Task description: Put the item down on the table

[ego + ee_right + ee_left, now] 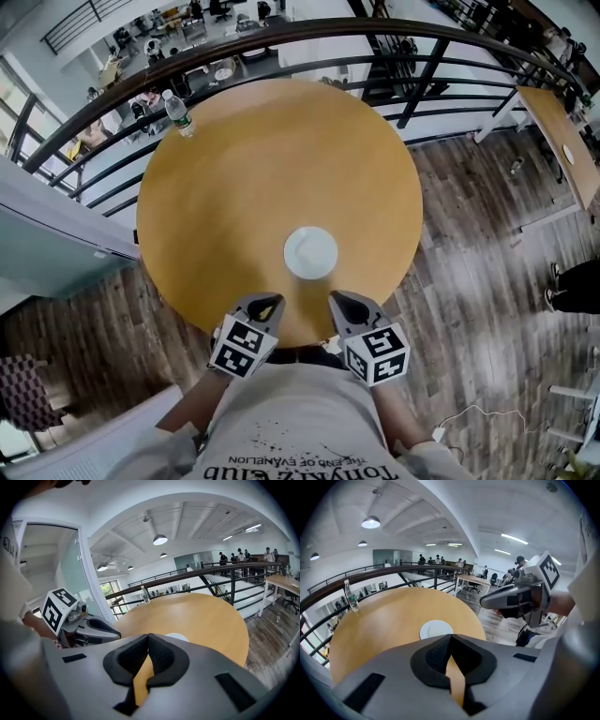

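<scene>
A round wooden counter [281, 169] stands on a mezzanine with a wood-plank floor [469, 234], seen from above. Nearest the camera is the person's light printed shirt [300, 422]. Just beyond it, both tools hang at the counter's near edge, side by side but apart. The left hand-held gripper [270, 302] has its jaws closed together with nothing between the pads, as its own view shows. The right hand-held gripper [339, 298] is closed in the same way and is also empty. The white plate [310, 252] lies flat on the counter just ahead of the two tips, roughly midway between them, and neither tool touches it. Across the bare wood, at the far left rim, a clear water bottle [178, 113] stands upright. Behind it a dark curved railing [281, 37] wraps round the counter's far side. A lower floor with desks and people shows beyond it.
</scene>
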Tool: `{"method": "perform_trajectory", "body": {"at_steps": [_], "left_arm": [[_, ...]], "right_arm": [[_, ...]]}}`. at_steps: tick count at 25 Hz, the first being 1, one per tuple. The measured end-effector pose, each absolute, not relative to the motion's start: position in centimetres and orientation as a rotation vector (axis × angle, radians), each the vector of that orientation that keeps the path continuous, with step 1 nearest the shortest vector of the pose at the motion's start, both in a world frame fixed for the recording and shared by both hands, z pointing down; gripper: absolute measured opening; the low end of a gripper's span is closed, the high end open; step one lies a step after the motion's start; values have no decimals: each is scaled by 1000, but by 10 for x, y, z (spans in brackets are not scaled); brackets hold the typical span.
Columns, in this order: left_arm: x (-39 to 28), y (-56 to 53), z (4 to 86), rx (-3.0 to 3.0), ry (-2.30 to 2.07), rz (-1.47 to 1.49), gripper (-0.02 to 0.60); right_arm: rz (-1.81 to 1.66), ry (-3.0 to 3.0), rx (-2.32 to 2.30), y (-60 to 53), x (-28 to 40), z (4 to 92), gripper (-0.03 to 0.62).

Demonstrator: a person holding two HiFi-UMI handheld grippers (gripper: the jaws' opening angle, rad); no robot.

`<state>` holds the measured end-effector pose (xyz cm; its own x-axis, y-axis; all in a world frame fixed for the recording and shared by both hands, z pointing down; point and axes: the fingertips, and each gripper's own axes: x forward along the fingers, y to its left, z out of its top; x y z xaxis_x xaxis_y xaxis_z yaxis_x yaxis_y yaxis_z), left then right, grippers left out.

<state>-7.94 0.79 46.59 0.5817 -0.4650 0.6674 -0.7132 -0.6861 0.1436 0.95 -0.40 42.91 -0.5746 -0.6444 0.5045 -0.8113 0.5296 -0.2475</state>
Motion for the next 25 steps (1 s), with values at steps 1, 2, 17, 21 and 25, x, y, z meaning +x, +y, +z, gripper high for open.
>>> {"method": "perform_trajectory", "body": {"at_steps": [1, 2, 17, 21, 25], "left_arm": [[-79, 9, 466, 2423, -946, 858, 23], [-78, 10, 466, 2424, -940, 848, 23], [-77, 9, 463, 2417, -940, 844, 23], [-70, 8, 460, 2415, -935, 842, 23], [-64, 7, 457, 2417, -946, 839, 23]], "right_arm": [[659, -2420, 1200, -4, 9, 429, 25], [659, -2420, 1195, -4, 9, 429, 25], [642, -2437, 1152, -1, 9, 427, 25], [635, -2436, 1148, -2, 15, 427, 25], [629, -2439, 1146, -2, 21, 425, 25]]}}
